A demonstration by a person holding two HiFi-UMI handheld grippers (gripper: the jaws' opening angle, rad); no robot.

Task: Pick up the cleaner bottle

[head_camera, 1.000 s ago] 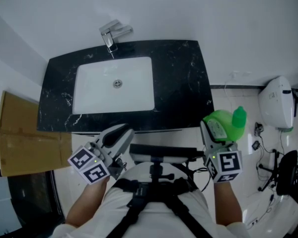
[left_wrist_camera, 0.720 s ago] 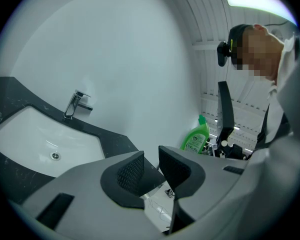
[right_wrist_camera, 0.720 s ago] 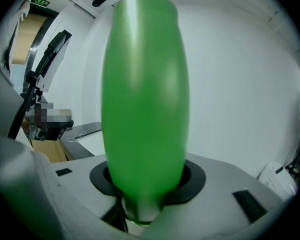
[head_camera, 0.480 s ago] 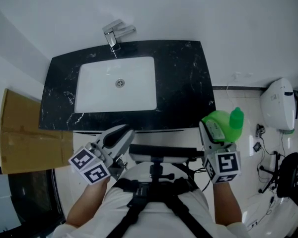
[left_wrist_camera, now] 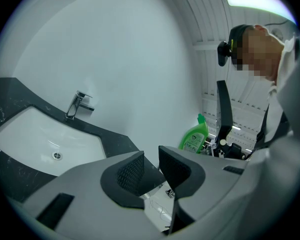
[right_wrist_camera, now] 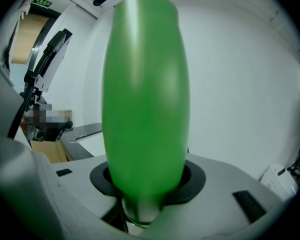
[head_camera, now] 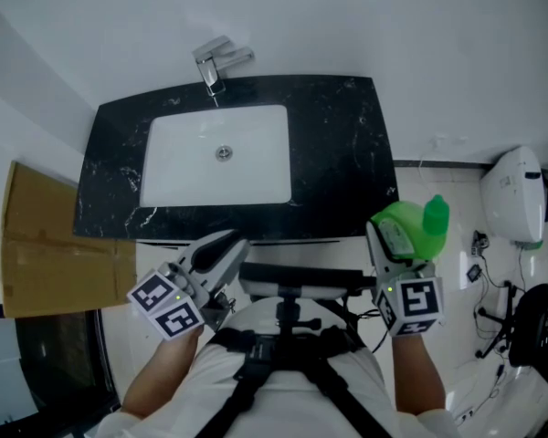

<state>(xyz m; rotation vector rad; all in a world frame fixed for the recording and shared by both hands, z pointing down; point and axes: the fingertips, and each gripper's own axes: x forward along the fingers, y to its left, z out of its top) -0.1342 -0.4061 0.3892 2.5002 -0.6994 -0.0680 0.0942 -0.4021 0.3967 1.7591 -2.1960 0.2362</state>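
Bathroom, white wall, pale floor. Head view, left to right.

Far left: flat brown cardboard sheet (head_camera: 46, 245) against the wall, beside the vanity.

Centre: black marble counter (head_camera: 338, 153) with white veining. A white rectangular basin (head_camera: 178, 167) is sunk into its left half, with a metal drain (head_camera: 223, 153) in the middle. A chrome faucet (head_camera: 217, 65) stands at the back edge, its spout over the basin.

Lower left: left gripper (head_camera: 221, 246) held in front of the counter's front edge. Its own view shows the jaws parted, nothing between the ribbed pads, a clear gap.

Lower right: right gripper (head_camera: 395, 245), jaws clamped on the green cleaner bottle (head_camera: 406, 229). The bottle is off the counter, just past its front right corner, over the floor. In the right gripper view its green body fills the frame and both pads press its lower part. The left gripper view shows it upright, green cap on top, label facing that camera.

Far right: white moulded unit (head_camera: 510, 194) near the wall, kind unclear. Loose dark cables (head_camera: 479, 245) on the floor beside it.
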